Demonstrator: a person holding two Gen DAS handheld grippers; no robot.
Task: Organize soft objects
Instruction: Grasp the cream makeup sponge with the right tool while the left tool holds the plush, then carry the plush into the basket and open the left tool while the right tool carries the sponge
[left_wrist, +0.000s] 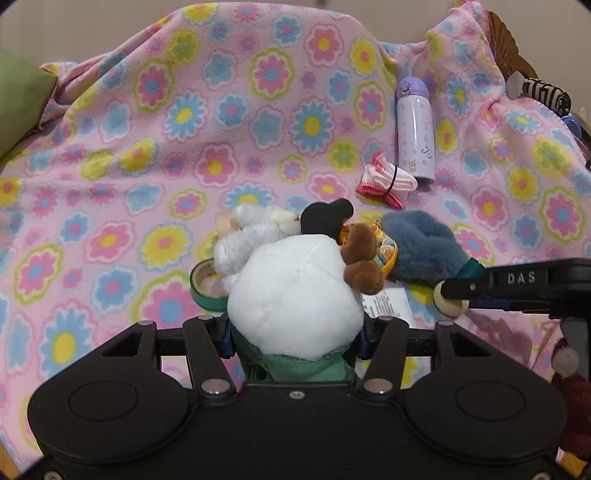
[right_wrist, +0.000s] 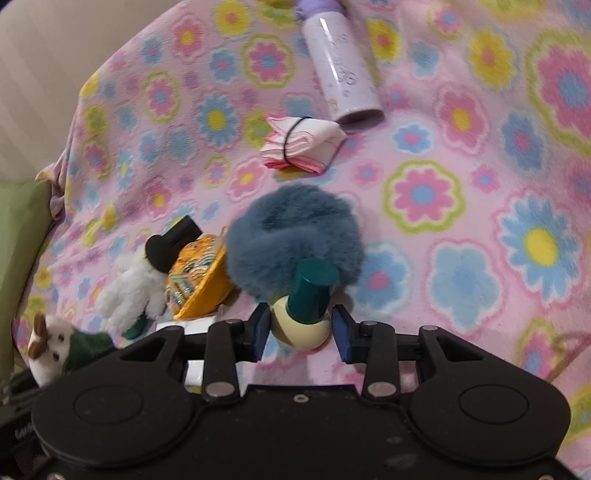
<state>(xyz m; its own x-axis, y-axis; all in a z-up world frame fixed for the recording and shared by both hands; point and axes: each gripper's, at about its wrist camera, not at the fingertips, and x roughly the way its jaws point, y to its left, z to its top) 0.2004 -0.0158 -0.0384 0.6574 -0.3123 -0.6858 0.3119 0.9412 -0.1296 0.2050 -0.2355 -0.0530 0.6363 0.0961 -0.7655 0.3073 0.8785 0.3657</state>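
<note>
A white round plush toy (left_wrist: 295, 295) with brown antlers and a green scarf fills the middle of the left wrist view, and my left gripper (left_wrist: 295, 339) is shut on its body just above the scarf. The same plush toy (right_wrist: 51, 347) shows at the lower left of the right wrist view. A blue fluffy puff (right_wrist: 295, 236) with a teal handle and a cream ball end lies on the flowered blanket (left_wrist: 147, 184). My right gripper (right_wrist: 301, 336) is shut on that ball end. The right gripper (left_wrist: 458, 295) also reaches in from the right of the left wrist view.
A white furry toy (left_wrist: 251, 236), a black hat shape (left_wrist: 325, 218), an orange bowl (right_wrist: 199, 280) and a green tape roll (left_wrist: 207, 291) crowd together mid-blanket. Farther back lie a banded pink cloth bundle (left_wrist: 388, 181) and a purple bottle (left_wrist: 415, 129). A green pillow (left_wrist: 18, 103) sits left.
</note>
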